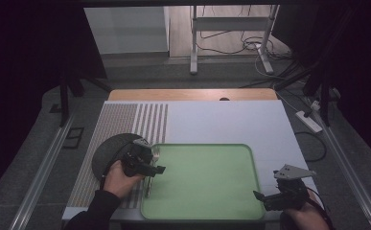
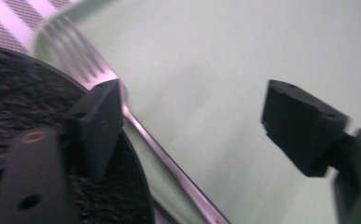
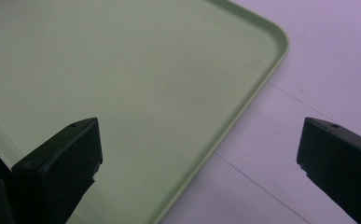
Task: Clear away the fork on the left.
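A metal fork (image 1: 148, 184) lies along the left edge of a green tray (image 1: 207, 182), tines pointing away from me. My left gripper (image 1: 156, 168) hovers low over it with its jaws spread wide. In the left gripper view the fork (image 2: 169, 163) runs just beside the left jaw on the tray (image 2: 215, 56), and nothing presses on it. My left gripper (image 2: 194, 100) is open. My right gripper (image 1: 260, 195) rests at the tray's front right corner, open and empty. In the right gripper view its jaws (image 3: 199, 126) straddle the tray's rim (image 3: 243, 107).
A dark round plate (image 1: 107, 151) sits left of the tray, partly under my left hand, and shows in the left gripper view (image 2: 10, 93). A striped mat (image 1: 125, 120) covers the table's left side. White table surface (image 1: 231, 120) lies behind the tray.
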A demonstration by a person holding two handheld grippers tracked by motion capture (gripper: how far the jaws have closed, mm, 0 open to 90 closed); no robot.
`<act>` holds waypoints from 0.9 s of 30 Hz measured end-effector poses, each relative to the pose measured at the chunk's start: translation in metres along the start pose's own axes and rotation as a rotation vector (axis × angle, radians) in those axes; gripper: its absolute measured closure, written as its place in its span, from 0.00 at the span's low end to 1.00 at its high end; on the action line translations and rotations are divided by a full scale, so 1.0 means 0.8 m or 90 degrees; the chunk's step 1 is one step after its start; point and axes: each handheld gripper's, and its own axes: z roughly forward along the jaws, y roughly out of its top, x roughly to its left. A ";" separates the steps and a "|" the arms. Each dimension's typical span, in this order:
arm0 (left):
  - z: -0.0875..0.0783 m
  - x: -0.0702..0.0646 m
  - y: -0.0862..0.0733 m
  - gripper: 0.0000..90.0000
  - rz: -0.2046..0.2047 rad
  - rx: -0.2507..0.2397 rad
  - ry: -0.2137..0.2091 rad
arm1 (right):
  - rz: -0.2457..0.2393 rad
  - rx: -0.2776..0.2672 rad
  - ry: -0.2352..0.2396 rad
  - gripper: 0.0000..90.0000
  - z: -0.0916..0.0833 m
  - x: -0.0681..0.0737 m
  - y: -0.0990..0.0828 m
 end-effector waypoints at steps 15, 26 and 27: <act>-0.016 0.007 -0.013 0.00 0.001 -0.052 -0.022 | 0.000 -0.001 0.000 0.00 0.000 0.000 0.000; -0.025 0.002 -0.020 0.00 0.021 -0.060 -0.002 | 0.002 -0.002 0.002 0.00 0.000 0.000 0.000; -0.026 0.001 -0.021 0.00 0.024 -0.060 0.001 | 0.002 -0.001 0.002 0.00 0.000 0.000 0.000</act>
